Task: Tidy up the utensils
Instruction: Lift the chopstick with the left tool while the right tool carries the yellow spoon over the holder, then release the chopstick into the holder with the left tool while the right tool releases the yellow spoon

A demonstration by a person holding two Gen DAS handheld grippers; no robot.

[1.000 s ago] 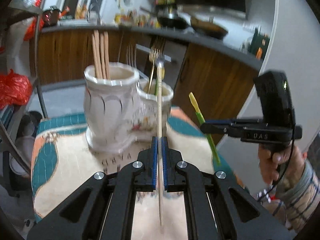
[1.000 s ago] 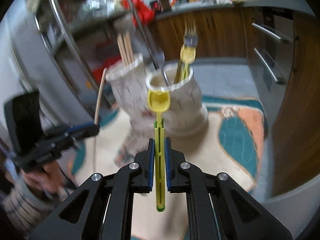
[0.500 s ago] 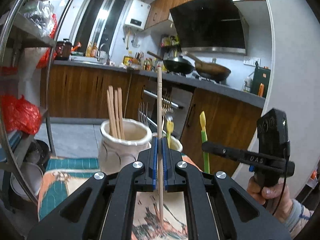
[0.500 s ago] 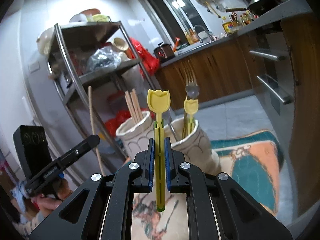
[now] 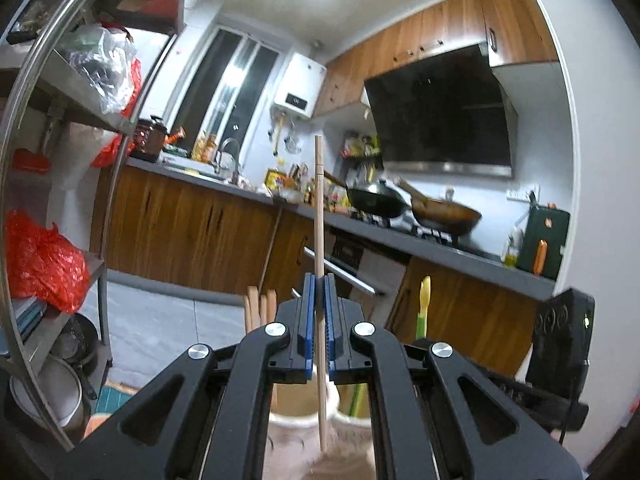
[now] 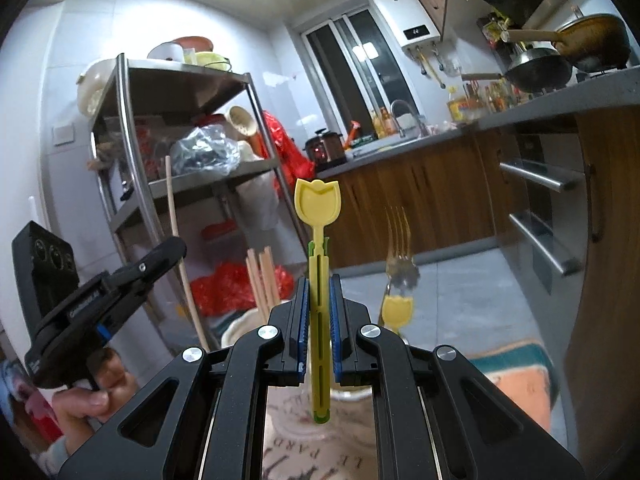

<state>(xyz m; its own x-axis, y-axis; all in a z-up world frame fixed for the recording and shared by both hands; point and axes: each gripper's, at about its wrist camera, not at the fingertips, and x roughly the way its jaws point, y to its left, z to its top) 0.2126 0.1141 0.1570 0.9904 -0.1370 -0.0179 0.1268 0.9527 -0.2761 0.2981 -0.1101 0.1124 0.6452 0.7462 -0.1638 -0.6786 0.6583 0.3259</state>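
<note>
The metal shelf rack [image 6: 180,128] fills the nine to eleven o'clock part of the right wrist view, and the kitchen counter [image 5: 380,228] with two pans runs from nine to three o'clock across the left wrist view. Two pale ceramic holders [image 5: 296,412] stand side by side at six o'clock, mostly hidden behind the tools; one carries a bunch of wooden chopsticks [image 5: 260,312], the other a fork [image 6: 400,256] and a yellow spoon [image 6: 397,310]. The left gripper [image 5: 319,320] has its jaws clamped on a single wooden chopstick [image 5: 319,208], upright, its lower tip above the holders' rims. The right gripper [image 6: 319,328] has its jaws clamped on a yellow tulip-shaped spoon [image 6: 317,204], upright, bowl at twelve o'clock, lower end over a holder.
</note>
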